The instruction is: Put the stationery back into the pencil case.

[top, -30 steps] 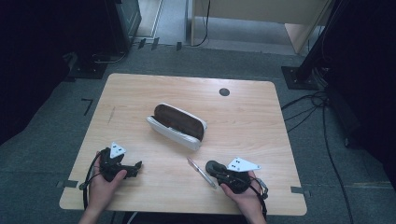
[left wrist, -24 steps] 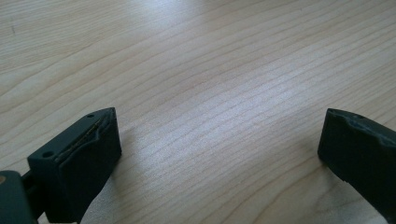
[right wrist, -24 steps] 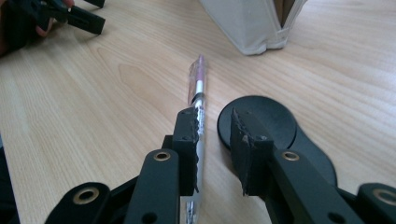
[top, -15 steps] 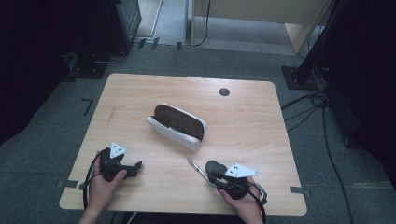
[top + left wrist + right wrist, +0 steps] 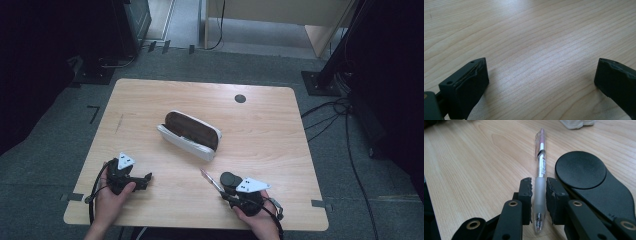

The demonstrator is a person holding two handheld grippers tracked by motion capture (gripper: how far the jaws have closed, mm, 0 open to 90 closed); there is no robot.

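The right gripper (image 5: 539, 188) clamps the pen (image 5: 540, 173) near its tip; the smooth barrel may slip short of the pencil case (image 5: 190, 134), while the left gripper (image 5: 541, 77) stands wide apart

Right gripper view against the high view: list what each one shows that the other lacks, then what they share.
The right gripper view alone shows the right gripper's pads closed on the pen's frosted grip, and the pen's printed label. The high view alone shows the open pencil case whole, the left gripper resting on the table, and both hands. Both share the pen lying on the wooden table, and a black disc-ended piece beside it.
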